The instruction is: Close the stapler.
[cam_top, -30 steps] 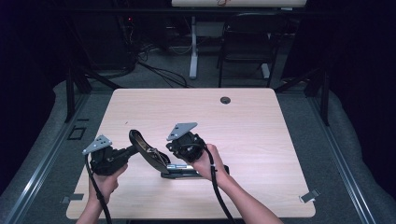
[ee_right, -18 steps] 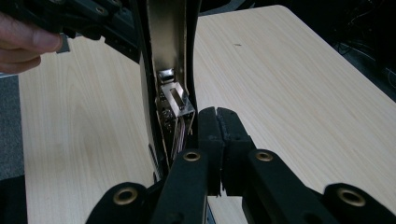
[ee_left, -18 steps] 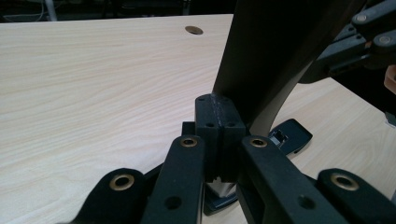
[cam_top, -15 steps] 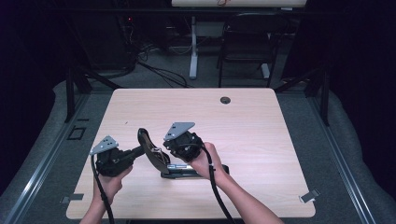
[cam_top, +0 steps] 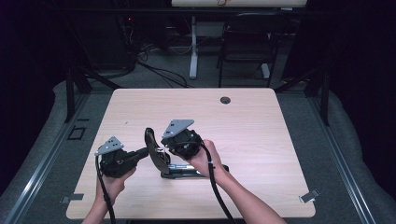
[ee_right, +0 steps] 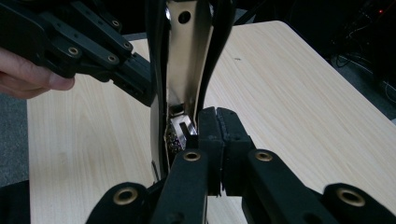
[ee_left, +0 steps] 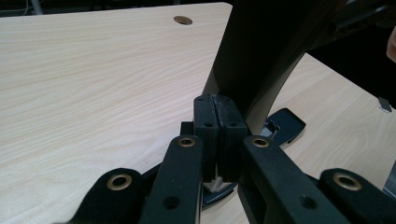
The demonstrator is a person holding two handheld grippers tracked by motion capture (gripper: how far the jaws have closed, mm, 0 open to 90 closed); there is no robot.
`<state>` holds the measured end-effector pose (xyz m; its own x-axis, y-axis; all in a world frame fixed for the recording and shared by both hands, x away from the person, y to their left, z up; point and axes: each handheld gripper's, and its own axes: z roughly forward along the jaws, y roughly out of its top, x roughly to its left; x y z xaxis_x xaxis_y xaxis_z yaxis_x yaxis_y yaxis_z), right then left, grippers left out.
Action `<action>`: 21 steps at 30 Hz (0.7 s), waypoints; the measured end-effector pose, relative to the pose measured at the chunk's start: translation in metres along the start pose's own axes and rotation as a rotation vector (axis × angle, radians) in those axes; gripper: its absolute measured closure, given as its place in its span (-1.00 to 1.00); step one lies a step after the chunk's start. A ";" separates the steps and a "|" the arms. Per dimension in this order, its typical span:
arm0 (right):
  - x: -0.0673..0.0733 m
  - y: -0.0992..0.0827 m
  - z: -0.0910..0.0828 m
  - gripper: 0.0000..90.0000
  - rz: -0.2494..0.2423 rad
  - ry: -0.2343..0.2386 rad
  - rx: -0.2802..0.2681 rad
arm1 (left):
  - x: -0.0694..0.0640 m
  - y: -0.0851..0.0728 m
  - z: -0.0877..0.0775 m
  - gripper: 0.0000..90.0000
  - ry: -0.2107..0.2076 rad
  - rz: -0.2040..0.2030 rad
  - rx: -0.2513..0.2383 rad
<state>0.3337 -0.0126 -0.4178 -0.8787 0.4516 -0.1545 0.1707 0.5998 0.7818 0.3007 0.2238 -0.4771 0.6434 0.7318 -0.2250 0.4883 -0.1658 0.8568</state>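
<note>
- The left gripper (cam_top: 141,151), held in the person's left hand (cam_top: 112,184) near the front left corner of the surface, has its two black jaws clenched together with nothing visible between them. In the left gripper view its tip (ee_left: 218,126) sits right against the back of the raised arm, most likely to prop that arm up and stop it from falling shut.
- The black, long-armed metal stapler (cam_top: 184,173) lies near the front edge of the pale wooden table (cam_top: 261,140), left of its middle. Its base is flat on the surface and its upper arm (ee_left: 261,56) is swung up and open, which exposes the shiny inner channel (ee_right: 184,70).
- The right gripper (cam_top: 164,150), in the right hand (cam_top: 203,158), comes in from the stapler's right. Its jaws are also pressed shut on nothing, with the tip (ee_right: 218,130) just beside the hinge end of the channel. I judge it is poking at the staple track, though I cannot tell whether it touches.
- A small dark round cable hole (cam_top: 225,100) sits near the far edge, well apart from the work.
- By count there are two grippers, two hands, one stapler and one hole.
</note>
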 end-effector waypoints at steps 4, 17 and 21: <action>0.001 0.003 -0.001 1.00 -0.001 0.002 -0.011 | -0.002 0.000 0.002 0.98 -0.004 0.010 0.010; 0.005 0.012 -0.011 0.99 -0.012 0.009 -0.051 | -0.005 -0.001 0.005 0.98 -0.011 0.041 0.039; 0.006 0.012 -0.014 0.99 -0.015 0.008 -0.056 | -0.007 -0.001 0.007 0.97 -0.013 0.053 0.050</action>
<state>0.3247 -0.0118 -0.4012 -0.8844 0.4376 -0.1622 0.1322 0.5681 0.8123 0.3002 0.2145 -0.4795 0.6764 0.7127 -0.1858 0.4821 -0.2376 0.8433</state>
